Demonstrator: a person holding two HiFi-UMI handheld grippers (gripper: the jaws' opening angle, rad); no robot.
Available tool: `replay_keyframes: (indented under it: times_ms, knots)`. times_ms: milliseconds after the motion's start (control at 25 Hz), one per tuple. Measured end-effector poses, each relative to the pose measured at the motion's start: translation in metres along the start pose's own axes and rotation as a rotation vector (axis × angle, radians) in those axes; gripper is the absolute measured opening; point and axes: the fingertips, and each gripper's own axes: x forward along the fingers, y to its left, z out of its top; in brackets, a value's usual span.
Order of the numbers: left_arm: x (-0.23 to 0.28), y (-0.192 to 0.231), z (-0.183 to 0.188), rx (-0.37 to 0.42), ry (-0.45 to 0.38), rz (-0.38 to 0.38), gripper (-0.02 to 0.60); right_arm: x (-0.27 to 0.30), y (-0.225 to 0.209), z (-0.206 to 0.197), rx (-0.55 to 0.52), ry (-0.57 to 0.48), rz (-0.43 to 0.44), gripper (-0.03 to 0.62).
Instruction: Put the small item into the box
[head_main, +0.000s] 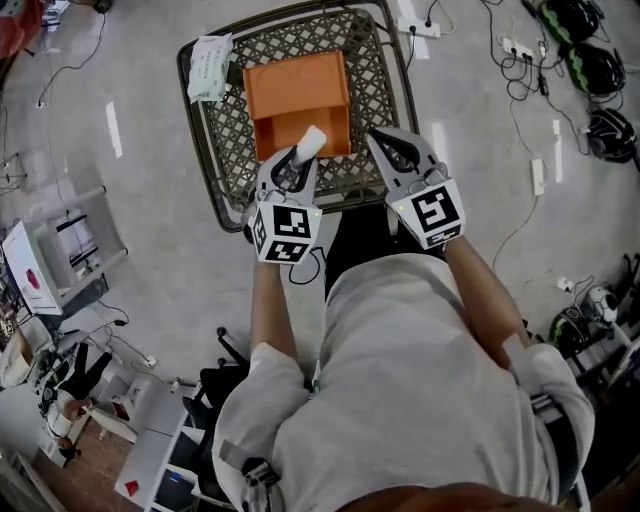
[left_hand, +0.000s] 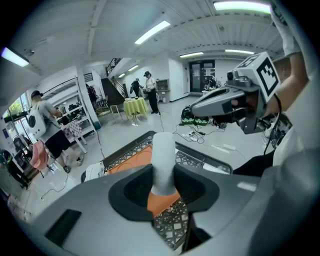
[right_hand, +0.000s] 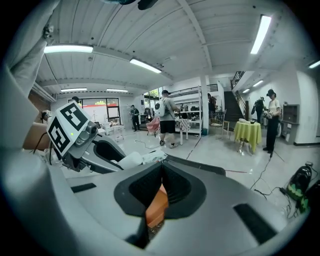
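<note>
An open orange box (head_main: 296, 95) sits on a dark wire-mesh table (head_main: 225, 135). My left gripper (head_main: 296, 162) is shut on a small white cylinder (head_main: 311, 142), whose tip hangs over the box's near edge. In the left gripper view the cylinder (left_hand: 163, 147) stands upright between the jaws of the left gripper (left_hand: 163, 175), with the orange box (left_hand: 131, 160) beyond it. To the right of the box, my right gripper (head_main: 385, 140) hovers by its near corner with nothing held. Its jaws meet in the right gripper view (right_hand: 162, 170), and orange shows below them.
A white packet (head_main: 208, 67) lies on the table's far left corner. Cables and power strips (head_main: 520, 50) run over the grey floor to the right. Shelving and equipment (head_main: 60, 250) stand at the left. Several people stand far off in the hall.
</note>
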Motion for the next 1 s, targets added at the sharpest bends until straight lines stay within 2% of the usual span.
replay_keyframes:
  times_ms: [240, 480, 760, 1000]
  knots:
    - [0.03, 0.006, -0.025, 0.131, 0.112, -0.034, 0.137, 0.013, -0.007, -0.029, 0.035, 0.034, -0.028, 0.003]
    - [0.073, 0.014, -0.047, 0.227, 0.195, -0.077, 0.137, 0.034, -0.023, -0.063, 0.104, 0.062, -0.077, 0.003]
    - [0.102, 0.017, -0.077, 0.344, 0.29, -0.131, 0.137, 0.047, -0.025, -0.086, 0.152, 0.086, -0.074, 0.003]
    - [0.121, 0.022, -0.097, 0.398, 0.352, -0.147, 0.137, 0.055, -0.031, -0.102, 0.181, 0.115, -0.08, 0.003]
